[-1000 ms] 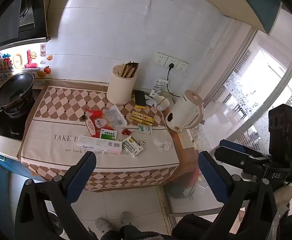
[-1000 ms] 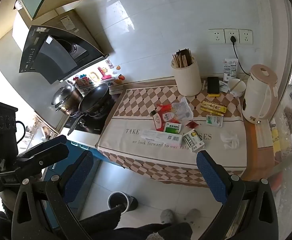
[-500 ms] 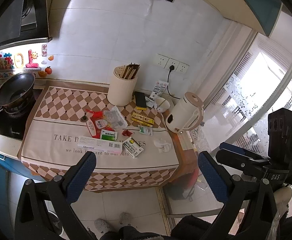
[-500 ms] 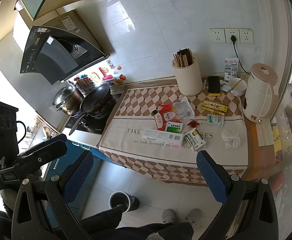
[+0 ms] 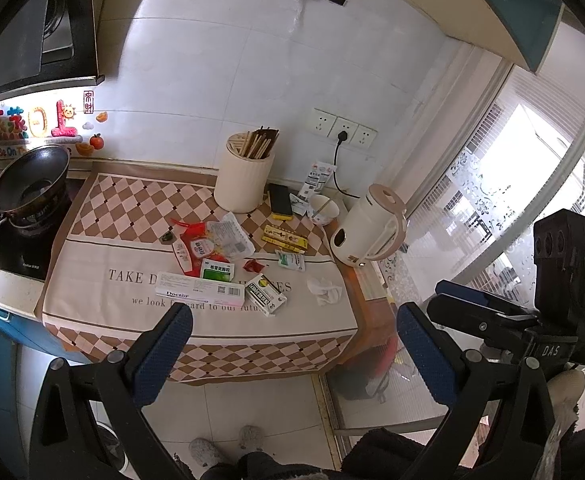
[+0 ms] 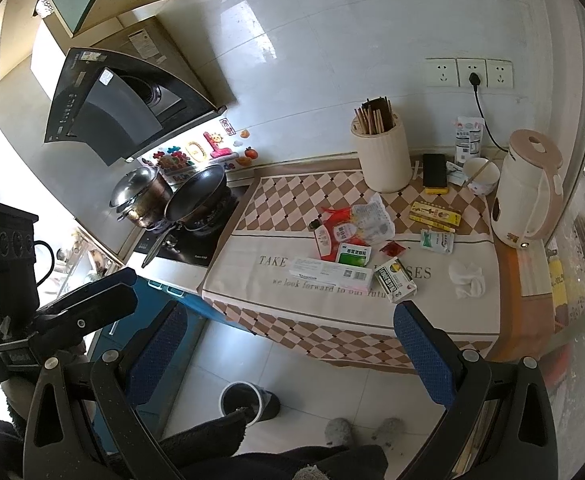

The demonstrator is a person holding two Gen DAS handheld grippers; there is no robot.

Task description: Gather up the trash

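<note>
Trash lies scattered on a checkered cloth on the counter (image 5: 132,208): a long white toothpaste box (image 5: 198,290), a green-and-white medicine box (image 5: 217,271), a red wrapper pile (image 5: 196,242), a yellow-green box (image 5: 266,294), a yellow strip pack (image 5: 284,237) and a crumpled tissue (image 5: 324,291). The same items show in the right wrist view, with the toothpaste box (image 6: 330,274) and tissue (image 6: 467,278). My left gripper (image 5: 292,344) is open and empty, well short of the counter. My right gripper (image 6: 288,344) is open and empty too, above the floor.
A cream chopstick holder (image 5: 244,178), black phone (image 5: 280,200), white bowl (image 5: 323,209) and cream kettle (image 5: 368,232) stand at the back right. A wok (image 5: 28,184) sits on the stove at left. A small bin (image 6: 248,400) stands on the floor.
Both grippers have drifted slightly back and up from the counter; the view shifts a little. Nothing on the counter has moved and both grippers stay open.
</note>
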